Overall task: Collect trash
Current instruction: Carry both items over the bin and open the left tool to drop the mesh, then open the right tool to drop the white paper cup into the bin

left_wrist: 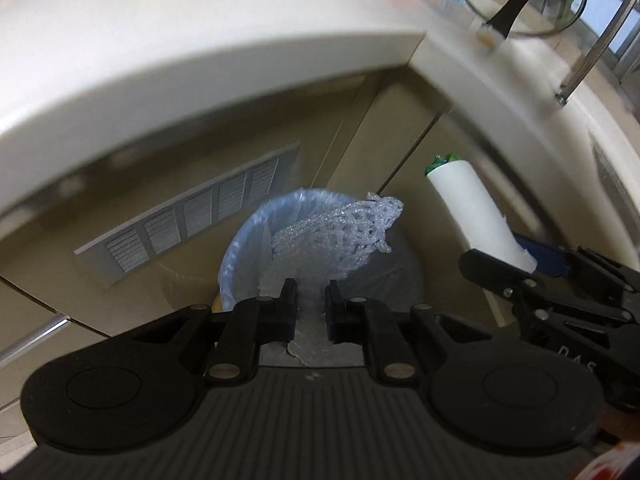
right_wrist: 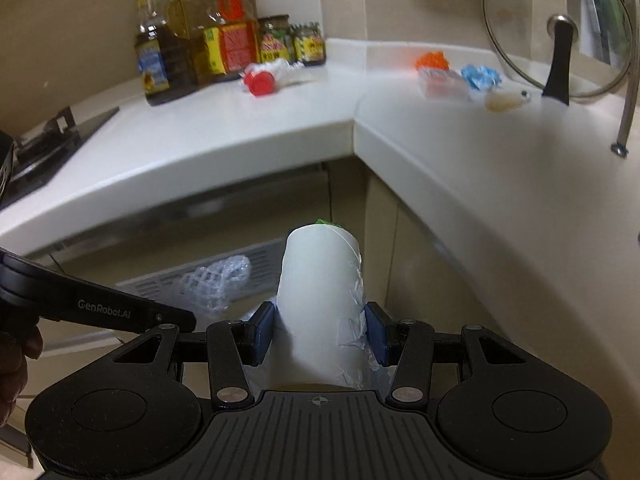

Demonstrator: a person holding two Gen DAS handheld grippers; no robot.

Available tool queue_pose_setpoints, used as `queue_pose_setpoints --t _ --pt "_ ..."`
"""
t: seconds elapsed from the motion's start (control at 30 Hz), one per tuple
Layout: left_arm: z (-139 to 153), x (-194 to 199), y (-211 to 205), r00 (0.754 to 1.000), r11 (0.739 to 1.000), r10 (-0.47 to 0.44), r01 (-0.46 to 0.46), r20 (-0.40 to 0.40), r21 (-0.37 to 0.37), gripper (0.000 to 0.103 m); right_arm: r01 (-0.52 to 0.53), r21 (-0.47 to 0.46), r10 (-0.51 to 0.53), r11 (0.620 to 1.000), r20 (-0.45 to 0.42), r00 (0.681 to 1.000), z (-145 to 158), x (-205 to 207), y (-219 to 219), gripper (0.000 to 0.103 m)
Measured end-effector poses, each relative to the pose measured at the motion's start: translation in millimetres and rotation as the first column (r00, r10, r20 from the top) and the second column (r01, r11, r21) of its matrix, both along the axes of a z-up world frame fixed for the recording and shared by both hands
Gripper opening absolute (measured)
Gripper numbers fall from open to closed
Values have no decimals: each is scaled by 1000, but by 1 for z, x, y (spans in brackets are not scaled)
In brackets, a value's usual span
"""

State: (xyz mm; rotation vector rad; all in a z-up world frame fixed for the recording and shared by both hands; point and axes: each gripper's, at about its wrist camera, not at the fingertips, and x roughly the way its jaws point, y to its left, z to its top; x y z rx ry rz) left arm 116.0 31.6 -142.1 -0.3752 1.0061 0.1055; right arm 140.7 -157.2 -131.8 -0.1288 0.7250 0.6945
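Foam net (left_wrist: 340,232) pinched by left gripper (left_wrist: 311,300) over bin (left_wrist: 240,248); right gripper (right_wrist: 320,336) clamps cup (right_wrist: 320,288)

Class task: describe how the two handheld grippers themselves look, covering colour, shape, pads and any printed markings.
Both are matte black plastic with a ribbed base, two round discs and silver-riveted linkage arms. The left gripper has plain black jaws and white "GenRobot.AI" lettering on its side, seen in the right wrist view. The right gripper has blue pads. No cables or sleeves show.
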Motion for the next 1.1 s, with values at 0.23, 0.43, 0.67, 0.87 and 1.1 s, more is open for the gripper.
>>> queue_pose_setpoints --t 0.23,0.43,0.67,0.87,1.1 --pt "-43 14 -1 999 1000 8 -8 -41 -20 13 5 -34 -5 999 -6 1000 -37 6 -1 49" --pt "-69 25 -4 998 1000 3 -4 -65 -22 13 15 -52 -17 999 -30 999 -57 10 -6 49" --pt "-79 34 -5 997 1000 10 -11 -73 -12 18 24 -65 -27 998 -48 998 -65 10 -9 49" --pt "-78 34 -4 997 1000 18 -19 -71 -12 30 32 -66 -36 997 -53 998 -67 12 -6 49" --pt "-75 21 3 996 999 41 -41 -81 -9 30 22 -67 -26 997 -64 998 -70 13 -1 49"
